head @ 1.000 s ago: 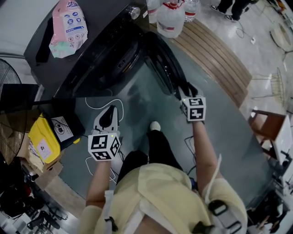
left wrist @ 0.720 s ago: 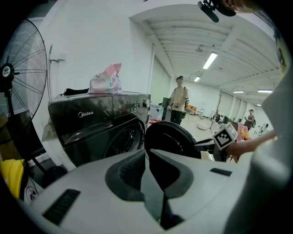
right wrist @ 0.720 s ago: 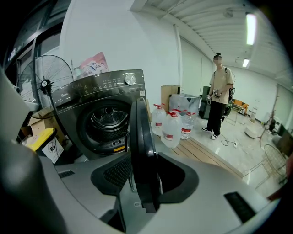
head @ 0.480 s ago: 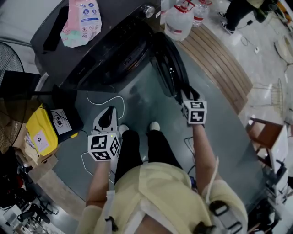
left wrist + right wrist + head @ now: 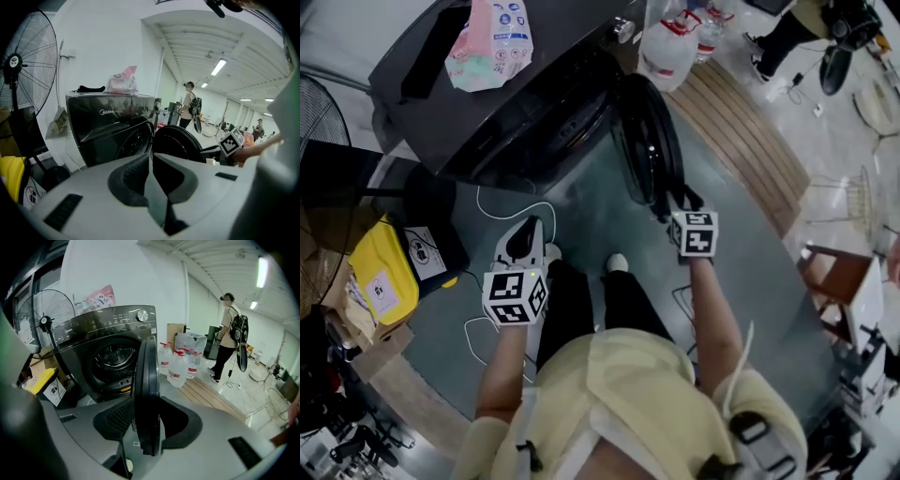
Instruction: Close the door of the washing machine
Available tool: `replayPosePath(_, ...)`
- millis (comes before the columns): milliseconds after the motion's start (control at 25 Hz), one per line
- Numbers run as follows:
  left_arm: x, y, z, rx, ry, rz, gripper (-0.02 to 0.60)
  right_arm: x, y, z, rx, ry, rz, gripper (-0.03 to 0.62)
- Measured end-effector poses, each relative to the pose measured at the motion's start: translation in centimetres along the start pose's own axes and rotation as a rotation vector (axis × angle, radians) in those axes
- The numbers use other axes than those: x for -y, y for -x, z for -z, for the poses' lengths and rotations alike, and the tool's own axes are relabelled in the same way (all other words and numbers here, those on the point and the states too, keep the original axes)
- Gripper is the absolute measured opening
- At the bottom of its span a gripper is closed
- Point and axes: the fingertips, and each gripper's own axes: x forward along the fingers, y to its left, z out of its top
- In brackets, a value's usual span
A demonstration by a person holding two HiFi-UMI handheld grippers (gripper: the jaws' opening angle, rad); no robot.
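Plenty of room between the open door (image 5: pixel 649 141) and the drum opening (image 5: pixel 567 127) of the washing machine (image 5: pixel 441 103): that wedge is just bare grey floor (image 5: pixel 591 220), nothing standing in it. The only clutter low down is a white cable (image 5: pixel 520 208) looping on the floor near the machine's front left corner, close by the left gripper (image 5: pixel 525 239), which hangs with jaws together and nothing in them, well apart from the door. The right gripper (image 5: pixel 678 202) is clamped on the door's outer edge. Right of the door it's tighter, with water bottles (image 5: pixel 667 47) and a wooden slat platform (image 5: pixel 741 122). The left side is hemmed in by a yellow box (image 5: pixel 380 281) and a fan (image 5: pixel 317 112).
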Motion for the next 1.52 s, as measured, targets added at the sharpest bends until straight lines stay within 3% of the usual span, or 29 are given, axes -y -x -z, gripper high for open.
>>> replayPosePath(360, -3.5, 1.9, 0.9, -0.005, 0.032, -0.024, 0.018, -3.9, -0.2, 0.0, -0.051, 0.016, -0.003, 0.163)
replayPosePath(680, -5.2, 2.8, 1.6, 0.006, 0.078, -0.069, 0.018, -8.9, -1.2, -0.7, -0.061, 0.066, -0.088, 0.153)
replayPosePath(1000, -6.6, 4.0, 2.4, 0.020, 0.126, -0.136, 0.018, -13.5, -2.0, -1.9, -0.050, 0.014, -0.192, 0.162)
replayPosePath(1240, -7.3, 5.0, 3.1, 0.029, 0.152, -0.202, 0.018, -16.5, -3.3, -2.8, -0.055, 0.056, -0.270, 0.160)
replayPosePath(1520, -8.7, 7.1, 3.8, 0.052, 0.182, -0.270, 0.018, -20.0, -4.5, -4.2, -0.065, 0.054, -0.299, 0.147)
